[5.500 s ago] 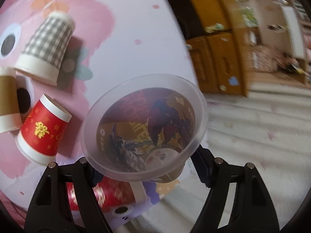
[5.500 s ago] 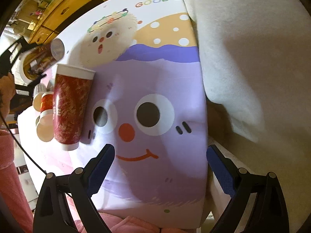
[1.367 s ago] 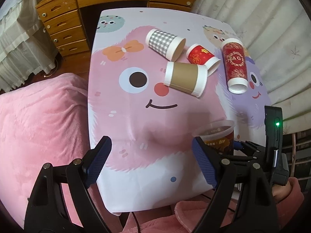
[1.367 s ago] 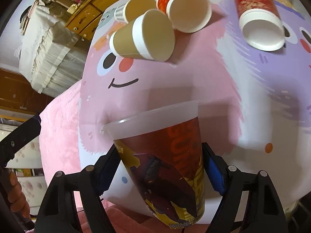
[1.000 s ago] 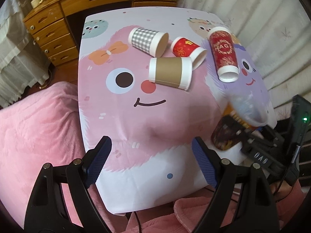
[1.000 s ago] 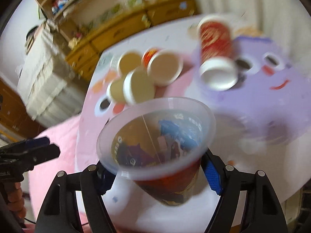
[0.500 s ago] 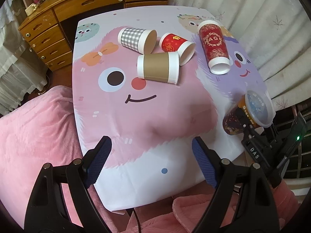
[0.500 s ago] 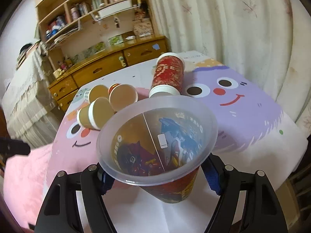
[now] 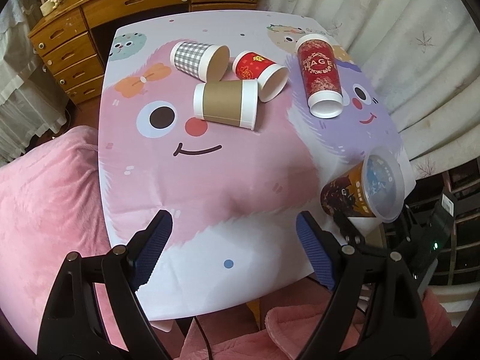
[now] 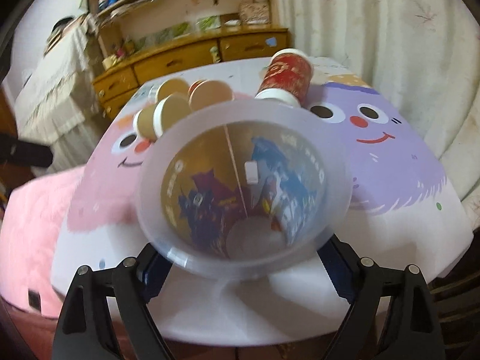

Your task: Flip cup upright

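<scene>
My right gripper (image 10: 240,267) is shut on a clear plastic cup with a printed brown and blue sleeve (image 10: 244,192). The cup's mouth faces the camera. In the left wrist view the same cup (image 9: 364,193) hangs tilted over the table's front right corner, held by the right gripper (image 9: 375,225). My left gripper (image 9: 234,246) is open and empty above the near edge of the table. Several other cups lie on their sides: a grey checked one (image 9: 196,58), a brown one (image 9: 225,103), a small red one (image 9: 259,70) and a tall red one (image 9: 321,76).
The table (image 9: 210,180) wears a cartoon cloth in pink and purple. A pink blanket (image 9: 45,195) lies to its left. A wooden dresser (image 9: 120,9) stands behind it. White curtains (image 9: 405,45) hang on the right.
The right gripper has turned the plastic cup from mouth-down tilt to lying over, then swung it out to the table's front right corner. The left gripper stays open and has risen slightly.
</scene>
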